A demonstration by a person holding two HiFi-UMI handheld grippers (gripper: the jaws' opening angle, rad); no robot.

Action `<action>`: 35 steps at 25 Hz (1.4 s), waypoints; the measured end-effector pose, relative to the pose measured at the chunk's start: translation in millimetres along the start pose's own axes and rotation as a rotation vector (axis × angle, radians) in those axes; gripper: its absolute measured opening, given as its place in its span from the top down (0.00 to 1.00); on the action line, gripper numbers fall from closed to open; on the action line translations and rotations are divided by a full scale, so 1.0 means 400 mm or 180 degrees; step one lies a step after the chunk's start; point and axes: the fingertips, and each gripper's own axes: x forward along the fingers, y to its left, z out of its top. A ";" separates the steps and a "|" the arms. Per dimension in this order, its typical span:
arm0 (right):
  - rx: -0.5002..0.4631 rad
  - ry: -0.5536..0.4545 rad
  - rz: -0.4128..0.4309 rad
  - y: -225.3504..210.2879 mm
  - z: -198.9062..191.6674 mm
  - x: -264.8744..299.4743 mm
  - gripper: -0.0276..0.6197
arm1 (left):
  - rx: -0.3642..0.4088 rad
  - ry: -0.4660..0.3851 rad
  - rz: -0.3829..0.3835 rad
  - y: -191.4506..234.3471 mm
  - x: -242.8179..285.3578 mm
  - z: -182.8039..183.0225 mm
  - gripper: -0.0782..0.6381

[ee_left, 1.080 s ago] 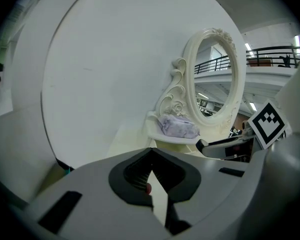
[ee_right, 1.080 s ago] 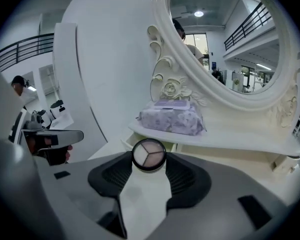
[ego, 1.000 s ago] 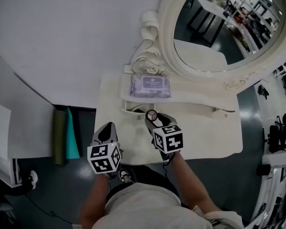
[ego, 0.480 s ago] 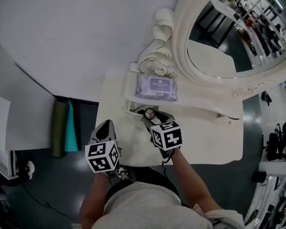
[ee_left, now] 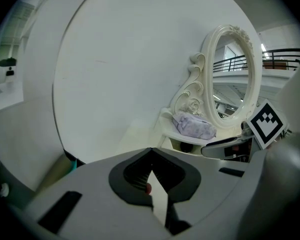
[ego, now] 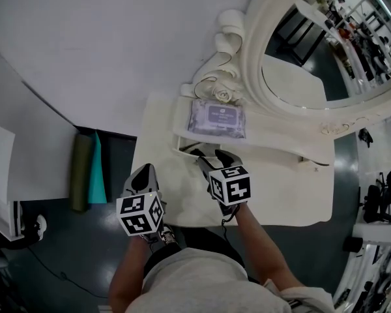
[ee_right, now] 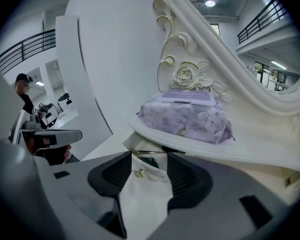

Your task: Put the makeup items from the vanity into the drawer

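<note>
Purple wipes (ee_right: pixel 187 116) over half-hidden drawer (ee_right: pixel 157 170), right gripper (ego: pixel 214 155) fingers (ee_right: pixel 190 176) apart, empty, left gripper (ee_left: pixel 151 153) closed.

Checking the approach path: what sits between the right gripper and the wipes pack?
In the right gripper view: the slightly open drawer's front with its small knob, then the shelf edge carrying the wipes pack.

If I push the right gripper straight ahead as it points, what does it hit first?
Probably the front of the slightly open drawer, by its small knob, framed between the open tongs of the right gripper. The wipes pack sits above that line.
</note>
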 end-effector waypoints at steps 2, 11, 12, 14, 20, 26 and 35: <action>0.0024 -0.0005 -0.0014 -0.006 -0.004 -0.004 0.61 | 0.0004 0.0000 -0.0011 -0.005 0.002 0.000 0.88; 0.0089 -0.0084 -0.0055 -0.018 -0.009 -0.028 0.61 | 0.0025 0.0000 -0.0041 -0.021 -0.001 -0.004 0.88; 0.0095 -0.0097 -0.0061 -0.018 -0.010 -0.032 0.61 | 0.0029 -0.0005 -0.0045 -0.023 -0.003 -0.004 0.88; 0.0106 -0.0124 -0.0078 -0.020 -0.011 -0.041 0.61 | 0.0037 -0.0015 -0.0054 -0.026 -0.007 -0.005 0.88; 0.0117 -0.0275 -0.0145 -0.023 -0.003 -0.084 0.61 | 0.0072 -0.0075 -0.0101 -0.045 -0.028 -0.001 0.88; 0.0148 -0.0481 -0.0207 -0.008 0.000 -0.142 0.61 | 0.0130 -0.0138 -0.0168 -0.066 -0.069 -0.002 0.88; 0.0259 -0.0623 -0.0261 0.029 -0.044 -0.218 0.64 | 0.0224 -0.0198 -0.0227 -0.078 -0.152 -0.027 0.88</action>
